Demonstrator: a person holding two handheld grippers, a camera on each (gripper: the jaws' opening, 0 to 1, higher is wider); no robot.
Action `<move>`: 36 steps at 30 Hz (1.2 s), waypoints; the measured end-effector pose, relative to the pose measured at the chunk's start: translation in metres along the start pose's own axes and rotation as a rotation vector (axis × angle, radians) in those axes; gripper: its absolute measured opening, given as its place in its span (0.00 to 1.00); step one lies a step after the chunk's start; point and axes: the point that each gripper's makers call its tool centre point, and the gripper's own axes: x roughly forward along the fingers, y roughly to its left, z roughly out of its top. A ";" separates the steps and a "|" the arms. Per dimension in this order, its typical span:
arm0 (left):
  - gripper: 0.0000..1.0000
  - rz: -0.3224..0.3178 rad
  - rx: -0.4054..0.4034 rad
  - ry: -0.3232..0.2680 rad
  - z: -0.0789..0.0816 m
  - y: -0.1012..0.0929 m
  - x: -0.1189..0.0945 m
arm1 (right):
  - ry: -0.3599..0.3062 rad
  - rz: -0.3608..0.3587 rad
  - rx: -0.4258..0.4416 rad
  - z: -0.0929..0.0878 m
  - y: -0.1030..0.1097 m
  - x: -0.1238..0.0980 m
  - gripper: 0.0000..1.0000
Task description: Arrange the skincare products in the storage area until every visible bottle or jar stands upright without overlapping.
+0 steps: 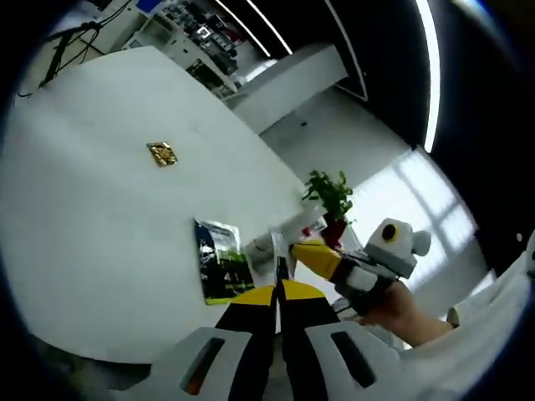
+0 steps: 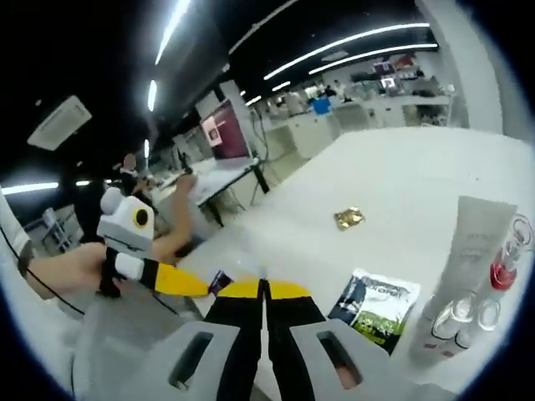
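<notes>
Both grippers, left gripper (image 1: 280, 288) and right gripper (image 2: 263, 292), have jaws together, holding nothing. Upright white tube (image 2: 468, 267) and small bottles (image 2: 460, 322) crowd one surface edge beside a sachet (image 2: 376, 305); a careless reach could topple them.

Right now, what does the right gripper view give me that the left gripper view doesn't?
Right gripper view alone: a tall white tube standing upright, a clear bottle with a red cap beside it, and small clear round caps at their base.

Left gripper view alone: a green potted plant.

Both views: the white table, the gold sachet, the green-and-black packet lying flat, and each view's own fingers pressed together.
</notes>
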 end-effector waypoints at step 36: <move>0.00 0.330 -0.049 0.313 -0.042 0.114 0.047 | 0.273 -0.109 -0.092 -0.098 -0.051 0.081 0.01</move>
